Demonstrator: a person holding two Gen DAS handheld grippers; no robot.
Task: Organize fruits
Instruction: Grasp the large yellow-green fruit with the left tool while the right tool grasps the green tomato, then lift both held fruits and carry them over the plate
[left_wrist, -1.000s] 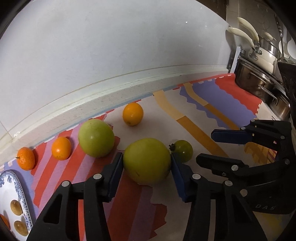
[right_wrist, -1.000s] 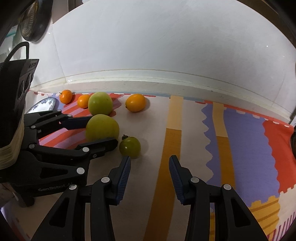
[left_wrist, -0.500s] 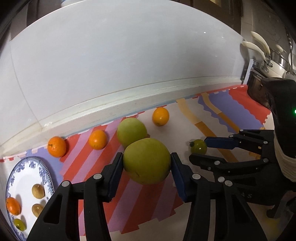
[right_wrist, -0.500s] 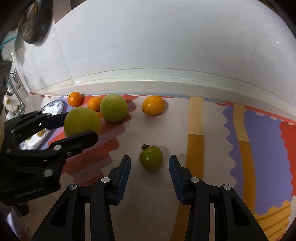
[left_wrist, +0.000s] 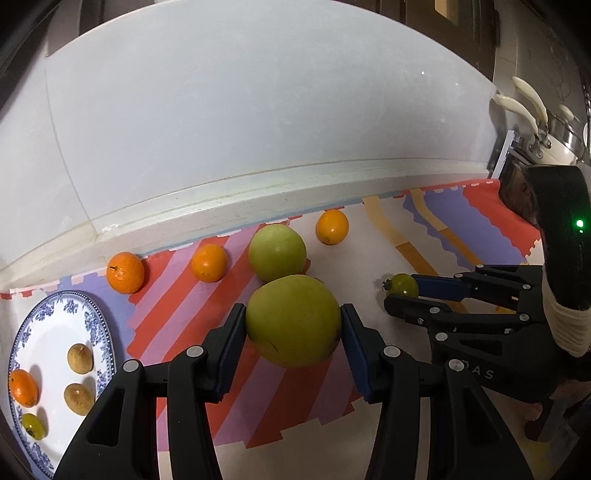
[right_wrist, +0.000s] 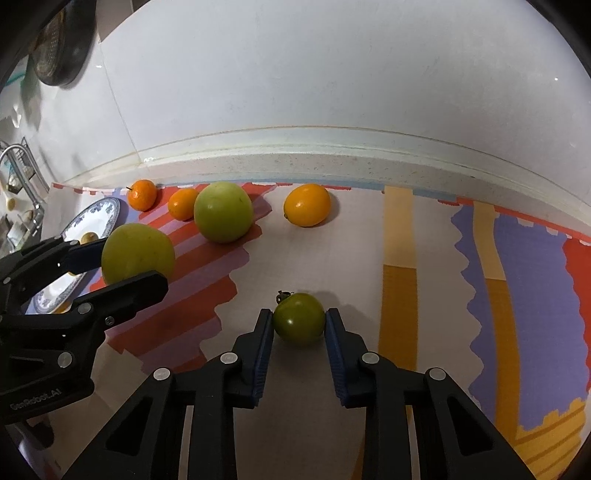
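Note:
My left gripper (left_wrist: 293, 325) is shut on a large yellow-green fruit (left_wrist: 293, 320) and holds it above the striped mat; it also shows in the right wrist view (right_wrist: 137, 254). My right gripper (right_wrist: 299, 321) has its blue pads at both sides of a small green tomato (right_wrist: 299, 322) that rests on the mat (right_wrist: 369, 277). A second large green fruit (left_wrist: 277, 252), three oranges (left_wrist: 208, 263) (left_wrist: 125, 272) (left_wrist: 332, 226) lie along the back edge. A blue-rimmed white plate (left_wrist: 51, 328) at the left holds several small fruits.
A white backsplash ledge (left_wrist: 240, 192) runs behind the mat. Steel pots with cream handles (left_wrist: 546, 125) stand at the far right. A faucet and rack (right_wrist: 18, 173) are at the far left.
My left gripper has lifted the large green fruit and carried it left toward the plate. My right gripper has moved forward around the green tomato and closed to it.

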